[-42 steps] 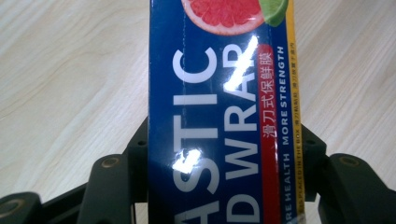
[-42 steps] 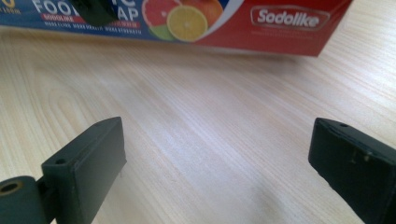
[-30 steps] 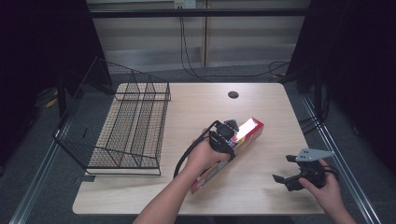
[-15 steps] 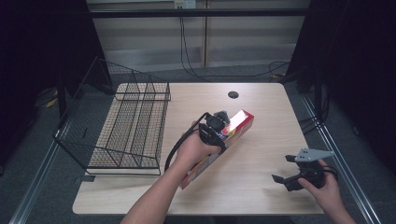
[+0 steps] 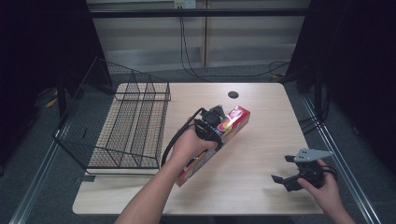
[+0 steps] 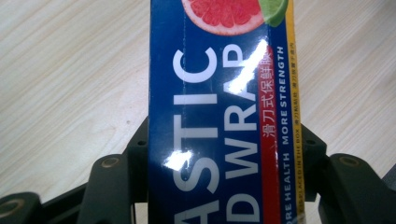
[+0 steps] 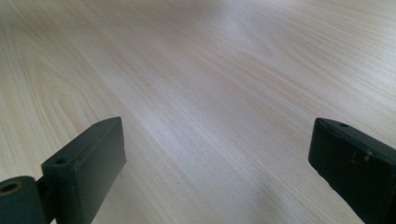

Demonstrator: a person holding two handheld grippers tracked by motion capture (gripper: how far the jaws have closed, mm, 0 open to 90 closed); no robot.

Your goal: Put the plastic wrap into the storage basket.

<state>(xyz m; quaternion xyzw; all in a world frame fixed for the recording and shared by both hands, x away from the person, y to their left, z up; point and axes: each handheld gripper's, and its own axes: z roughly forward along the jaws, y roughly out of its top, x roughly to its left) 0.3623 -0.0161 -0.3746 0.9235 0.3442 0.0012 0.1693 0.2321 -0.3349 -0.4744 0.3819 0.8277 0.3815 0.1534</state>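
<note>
Since half a second ago you have carried the plastic wrap box [image 5: 215,140] a little farther toward the left of the high frame, closer to the wire rack [image 5: 128,126], while your right hand has stayed put at the lower right.

Your left gripper [image 5: 211,126] has its jaws closed on the box: in the left gripper view the two black jaws press against its long sides, with the blue face and its white lettering running up the middle of the frame [image 6: 219,116]. In the high view the box sits at the centre of the frame, slanting from lower left to upper right, its red end nearest the small dark hole [image 5: 233,94] in the table [image 5: 261,186]. Whether its lower end still touches the wood I cannot tell.

Your right gripper [image 5: 286,181] is wide open and holds nothing; in its own view the jaws stand far apart over bare wood grain [image 7: 219,107].

Risks from here, as I judge them: you grip the long box well up from its lower end, so its weight could pivot it between the jaws if you swing fast. The glossy card may slip. Near the rack, the trailing end could catch the wire rim.
</note>
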